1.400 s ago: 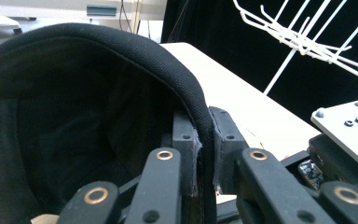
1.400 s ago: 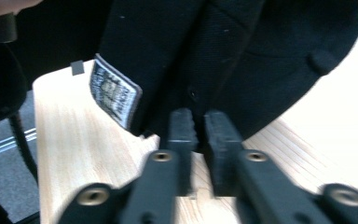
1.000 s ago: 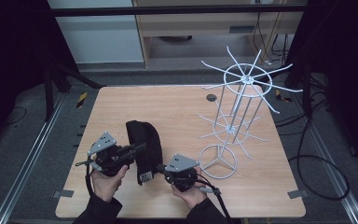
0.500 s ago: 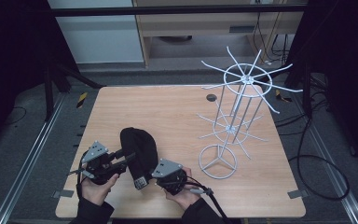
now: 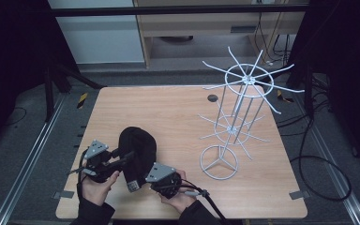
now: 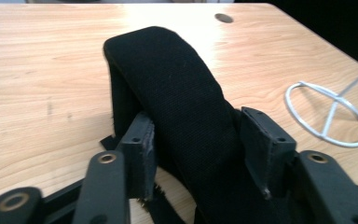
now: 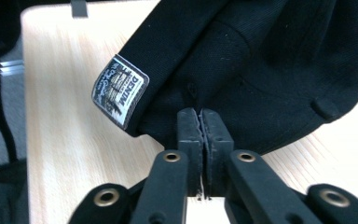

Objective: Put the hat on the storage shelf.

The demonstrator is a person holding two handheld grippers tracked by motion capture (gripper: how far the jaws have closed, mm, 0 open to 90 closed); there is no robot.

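A black cap is held just above the wooden table near its front left. My left gripper comes in from the left. In the left gripper view its jaws press on both sides of the cap's thick curved band, so the left gripper is shut on it. My right gripper sits at the cap's near edge. In the right gripper view the right gripper is pinched shut on the cap's rim, beside a white woven label.
A tall white wire rack with radiating prongs stands on the right half of the table, its ring base close to the cap. A small dark round hole lies at the back. Metal rails run along both table sides.
Both grippers have shifted a little left and toward the front edge with the cap between them. The cap has bunched into a rounder, more upright shape.
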